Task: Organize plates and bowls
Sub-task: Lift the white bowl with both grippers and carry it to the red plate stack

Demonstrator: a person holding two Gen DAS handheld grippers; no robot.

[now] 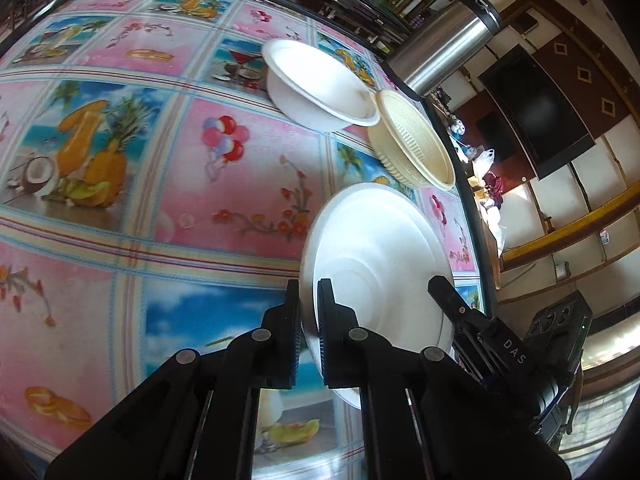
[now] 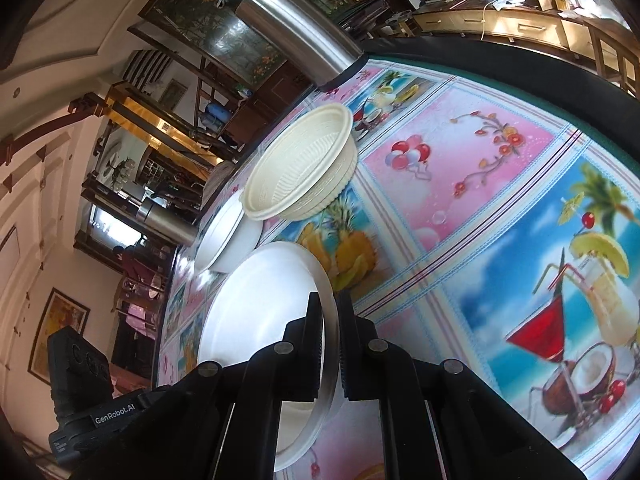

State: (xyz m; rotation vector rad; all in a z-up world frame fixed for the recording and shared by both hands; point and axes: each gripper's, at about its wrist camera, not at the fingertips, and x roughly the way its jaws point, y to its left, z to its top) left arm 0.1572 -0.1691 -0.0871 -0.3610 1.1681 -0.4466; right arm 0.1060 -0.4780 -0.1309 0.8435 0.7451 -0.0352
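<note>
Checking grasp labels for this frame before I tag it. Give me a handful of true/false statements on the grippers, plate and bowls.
1. Both grippers pinch the rim of the same white plate. True: the left gripper and the right gripper clamp opposite edges.
2. The cream bowl lies upside down. False: it sits open side up, ribbed inside showing.
3. The white bowl and the cream bowl sit side by side near the table edge. True.
4. The white plate is stacked inside the cream bowl. False: it is apart from both bowls, held by the grippers.
5. A steel flask stands on the tablecloth behind the bowls. True.
</note>
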